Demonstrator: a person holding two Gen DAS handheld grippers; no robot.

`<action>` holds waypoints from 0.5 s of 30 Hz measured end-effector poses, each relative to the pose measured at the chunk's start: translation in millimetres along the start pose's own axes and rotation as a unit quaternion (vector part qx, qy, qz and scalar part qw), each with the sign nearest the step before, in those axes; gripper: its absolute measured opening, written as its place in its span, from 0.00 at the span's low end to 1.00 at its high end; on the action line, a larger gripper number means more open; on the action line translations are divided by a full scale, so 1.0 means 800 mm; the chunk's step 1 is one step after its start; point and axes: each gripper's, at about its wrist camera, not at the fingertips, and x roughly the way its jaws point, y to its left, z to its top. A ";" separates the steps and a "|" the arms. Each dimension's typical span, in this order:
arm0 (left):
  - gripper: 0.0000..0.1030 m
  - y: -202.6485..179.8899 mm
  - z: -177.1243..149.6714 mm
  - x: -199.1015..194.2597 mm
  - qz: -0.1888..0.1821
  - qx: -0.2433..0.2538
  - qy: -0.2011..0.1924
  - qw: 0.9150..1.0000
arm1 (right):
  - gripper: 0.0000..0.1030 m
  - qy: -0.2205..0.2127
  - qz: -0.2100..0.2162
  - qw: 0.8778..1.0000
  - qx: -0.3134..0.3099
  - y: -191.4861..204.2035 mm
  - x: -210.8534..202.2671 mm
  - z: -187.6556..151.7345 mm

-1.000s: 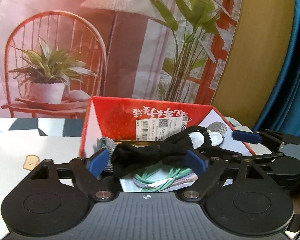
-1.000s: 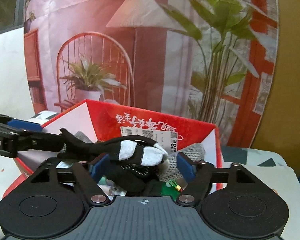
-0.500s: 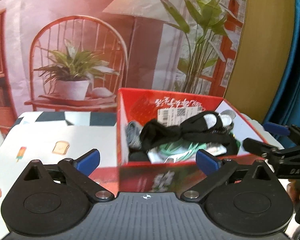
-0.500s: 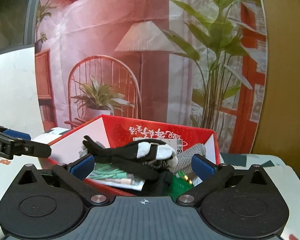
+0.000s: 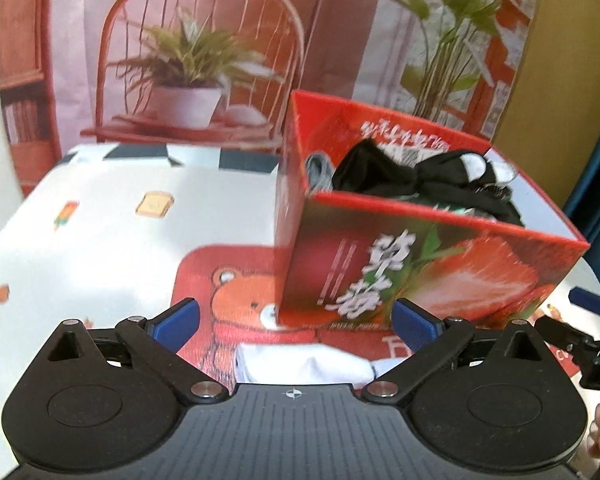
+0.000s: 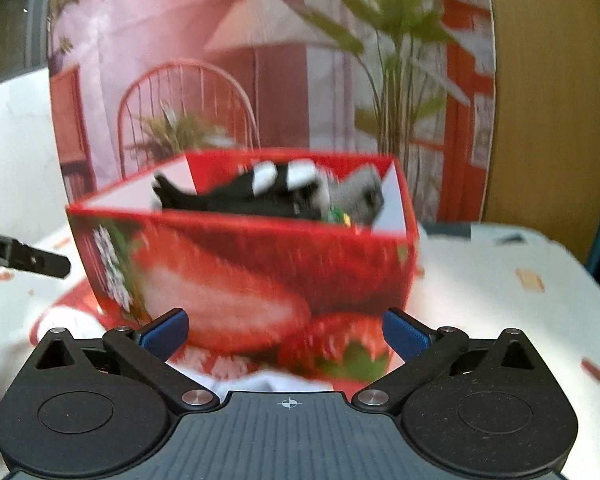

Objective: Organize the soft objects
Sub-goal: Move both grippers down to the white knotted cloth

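Note:
A red strawberry box stands on the table; it also shows in the right wrist view. A black sock with white patches lies on top of the soft things inside it, also in the right wrist view. A grey item lies at the box's left end. A white sock lies on the table in front of the box, between my left gripper's fingers and close to the camera; its edge shows in the right wrist view. My left gripper is open and empty. My right gripper is open and empty.
A red bear placemat lies under the box and white sock. The white patterned tablecloth extends left. A printed backdrop with chair and plant stands behind. The right gripper's fingers show at the left view's right edge.
Both grippers let go of the black sock, opened wide and drew back from the box and lower. The sock now rests in the box. The white sock has come into view.

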 end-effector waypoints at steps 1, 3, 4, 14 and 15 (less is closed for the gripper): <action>0.99 0.001 -0.004 0.004 0.001 -0.002 0.003 1.000 | 1.00 0.009 -0.004 1.000 0.002 -0.001 0.005 -0.005; 0.97 0.002 -0.011 0.012 0.004 -0.004 0.009 1.000 | 1.00 0.024 -0.011 1.000 0.007 -0.003 0.015 -0.015; 0.95 0.003 -0.014 0.016 0.008 -0.004 0.011 1.000 | 1.00 0.032 -0.015 0.999 0.010 -0.005 0.020 -0.020; 0.69 0.002 -0.035 0.035 -0.003 0.011 0.032 0.999 | 1.00 0.085 -0.022 0.996 0.025 -0.011 0.050 -0.047; 0.69 0.003 -0.036 0.035 -0.003 0.008 0.032 0.999 | 1.00 0.086 -0.021 0.996 0.026 -0.012 0.051 -0.047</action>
